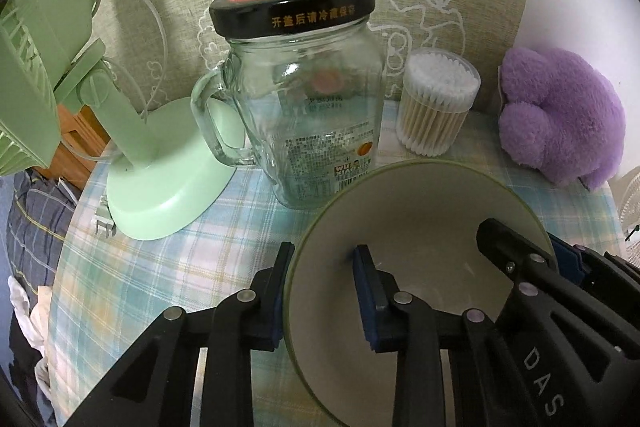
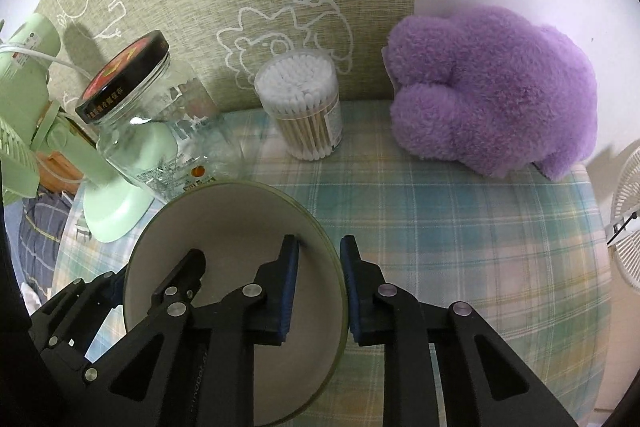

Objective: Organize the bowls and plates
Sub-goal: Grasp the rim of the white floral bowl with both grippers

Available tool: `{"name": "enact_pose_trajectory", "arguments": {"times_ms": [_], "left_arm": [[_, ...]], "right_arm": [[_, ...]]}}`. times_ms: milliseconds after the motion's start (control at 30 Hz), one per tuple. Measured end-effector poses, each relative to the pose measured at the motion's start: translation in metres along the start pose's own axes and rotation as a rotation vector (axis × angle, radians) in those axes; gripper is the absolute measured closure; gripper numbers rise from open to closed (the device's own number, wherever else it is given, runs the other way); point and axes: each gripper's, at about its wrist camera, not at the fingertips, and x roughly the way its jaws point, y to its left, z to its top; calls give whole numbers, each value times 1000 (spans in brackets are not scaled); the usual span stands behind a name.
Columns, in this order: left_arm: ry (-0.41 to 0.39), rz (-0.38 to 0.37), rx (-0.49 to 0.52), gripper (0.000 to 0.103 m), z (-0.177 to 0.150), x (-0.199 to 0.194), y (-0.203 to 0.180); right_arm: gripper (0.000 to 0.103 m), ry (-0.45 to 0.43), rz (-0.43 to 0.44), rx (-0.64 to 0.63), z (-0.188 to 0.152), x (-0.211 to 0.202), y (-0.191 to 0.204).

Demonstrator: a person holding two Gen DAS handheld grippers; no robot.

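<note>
My left tongs (image 1: 324, 291) and right tongs (image 2: 319, 291) clamp the bowl (image 1: 420, 211) rim at nine and three o'clock.

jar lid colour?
Black rim with gold lettering, red top; the jar lid shows best in the left wrist view.

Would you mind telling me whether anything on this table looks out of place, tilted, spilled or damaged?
Nothing looks spilled or broken. The bowl is gripped on opposite rims by the left gripper and right gripper. The glass jar, cotton swab tub and fan stand upright. Only the purple plush toy seems odd among tableware.
</note>
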Motion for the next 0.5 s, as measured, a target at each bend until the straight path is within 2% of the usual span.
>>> {"name": "enact_pose_trajectory", "arguments": {"times_ms": [500], "left_arm": [[-12, -5, 25, 75, -7, -33, 0]], "right_arm": [[79, -9, -11, -5, -12, -35, 2]]}}
